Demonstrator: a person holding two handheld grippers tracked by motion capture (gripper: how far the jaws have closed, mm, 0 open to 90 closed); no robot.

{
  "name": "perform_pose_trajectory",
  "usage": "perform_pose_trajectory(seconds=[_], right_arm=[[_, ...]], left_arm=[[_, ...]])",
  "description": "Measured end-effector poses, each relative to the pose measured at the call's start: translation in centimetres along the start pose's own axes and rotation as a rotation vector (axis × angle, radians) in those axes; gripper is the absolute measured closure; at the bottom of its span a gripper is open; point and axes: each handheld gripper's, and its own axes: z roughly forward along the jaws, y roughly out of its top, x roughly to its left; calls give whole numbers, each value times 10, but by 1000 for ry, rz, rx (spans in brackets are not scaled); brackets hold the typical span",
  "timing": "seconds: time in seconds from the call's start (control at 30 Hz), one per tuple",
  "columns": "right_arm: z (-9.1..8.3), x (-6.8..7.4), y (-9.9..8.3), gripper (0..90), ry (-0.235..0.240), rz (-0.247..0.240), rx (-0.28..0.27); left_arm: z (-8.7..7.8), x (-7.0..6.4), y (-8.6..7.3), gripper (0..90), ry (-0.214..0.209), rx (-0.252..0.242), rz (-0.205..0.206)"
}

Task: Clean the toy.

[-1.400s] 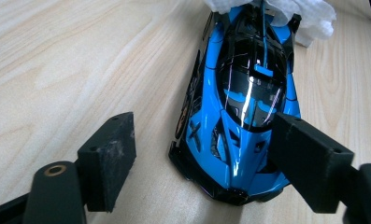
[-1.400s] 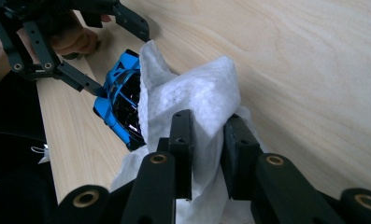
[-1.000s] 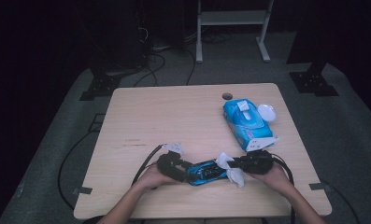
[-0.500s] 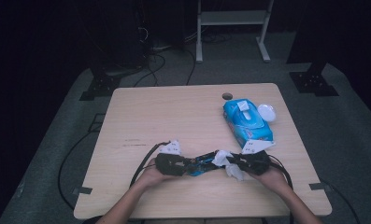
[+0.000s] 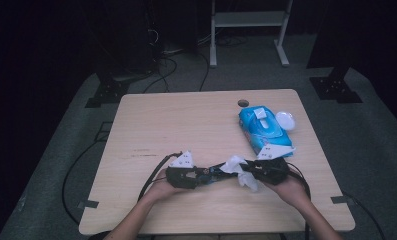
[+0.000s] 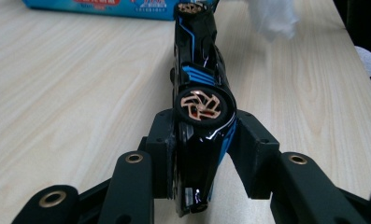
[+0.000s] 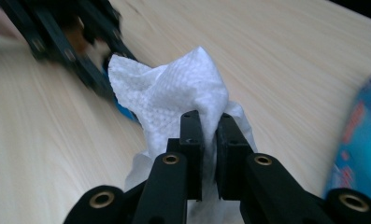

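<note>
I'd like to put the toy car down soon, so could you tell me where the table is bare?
The whole left half and far-left corner of the table are bare. It is crowded around the wipes pack and white lid on the far right.

One worktop (image 5: pixel 151 120) of pale wood. Two tongs above it: left tongs (image 5: pixel 198 177) and right tongs (image 5: pixel 248 169), one per hand, so two hands, left hand (image 5: pixel 161 187) and right hand (image 5: pixel 288 187). One toy car (image 6: pixel 199 100), black and blue, with two gold-spoked wheels facing up in the left gripper view. One white wipe (image 7: pixel 174 95). One blue wipes pack (image 5: pixel 261 127). One small white round lid (image 5: pixel 285 120) beside the pack.
</note>
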Motion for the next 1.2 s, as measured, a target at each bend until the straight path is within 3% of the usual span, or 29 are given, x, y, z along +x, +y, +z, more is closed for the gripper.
perform_pose_trajectory(seconds=[0.13,0.17,0.2,0.23,0.27,0.33,0.4,0.5,0.7,0.8,0.83,0.87,0.93,1.07,1.1,1.17,1.2], right_arm=[[16,12,20,825,37,-2,1],[32,23,31,825,34,-52,15],[32,23,31,825,34,-52,15],[50,33,39,825,59,-61,40],[50,33,39,825,59,-61,40],[73,40,45,829,103,-48,56],[83,41,45,832,103,-45,61],[81,36,43,832,99,-28,49],[69,24,34,839,23,5,47],[71,27,35,840,55,26,35],[77,35,39,839,115,35,23],[81,40,41,839,124,21,24],[85,44,43,838,101,-16,27],[80,34,40,839,68,4,29],[73,25,36,839,-2,2,36],[70,20,34,839,-31,6,36],[67,13,31,839,-39,34,29]], left_arm=[[1,-1,-2,639,24,24,12],[1,-2,-3,643,31,17,9],[1,-2,-3,653,31,17,9],[1,-2,-3,653,39,13,12],[1,-2,-3,656,39,13,12],[1,-2,-4,659,37,13,20],[-1,-1,-4,663,48,20,40],[-1,0,-5,681,51,8,35],[2,-1,-3,697,63,1,42],[2,-1,-3,698,63,-2,42],[2,-2,-3,698,64,4,54],[2,-2,-3,698,66,3,55],[1,-2,-4,699,69,2,54],[1,-1,-4,699,71,0,57],[0,0,-5,699,68,1,58],[1,0,-4,699,68,1,59],[1,0,-4,699,70,-4,55]])
